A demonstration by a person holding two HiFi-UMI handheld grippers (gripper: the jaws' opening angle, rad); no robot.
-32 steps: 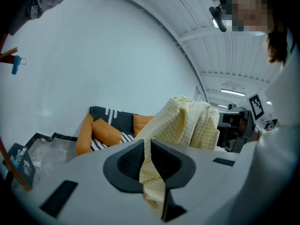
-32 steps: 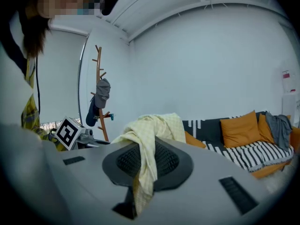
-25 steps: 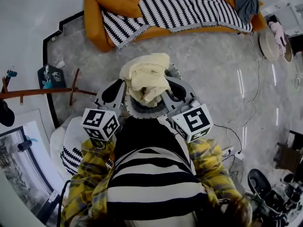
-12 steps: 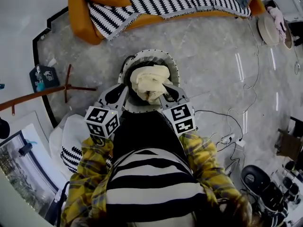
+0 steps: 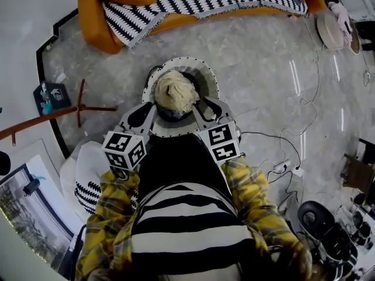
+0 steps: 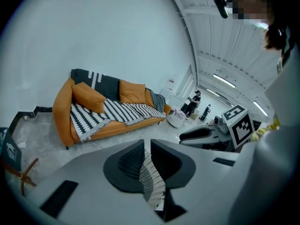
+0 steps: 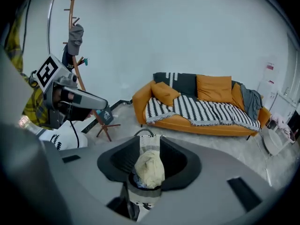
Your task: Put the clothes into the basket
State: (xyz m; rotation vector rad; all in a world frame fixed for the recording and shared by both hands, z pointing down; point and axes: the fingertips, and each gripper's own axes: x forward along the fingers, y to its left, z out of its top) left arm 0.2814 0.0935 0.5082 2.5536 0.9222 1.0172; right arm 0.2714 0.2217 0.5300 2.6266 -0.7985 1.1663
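The right gripper point(image 7: 150, 140) has just been opening. Its fingers point(image 7: 121, 161) stand spread, with the pads clear of the cream clothes bundle point(image 7: 150, 169). The bundle lies straight ahead and below them, heaped inside the basket point(image 5: 206, 74), its crown above the rim. The left gripper point(image 6: 146, 142) has its fingers drawn all but together with no cloth between them; only the basket's patterned wall shows through the slit. The two grippers flank the basket's near rim. The release looks done, so the free way out is up and back toward the person. Bare floor point(image 5: 263, 69) surrounds the basket, with the coat stand point(image 5: 79, 107) left and the sofa point(image 5: 94, 22) beyond, both well apart.
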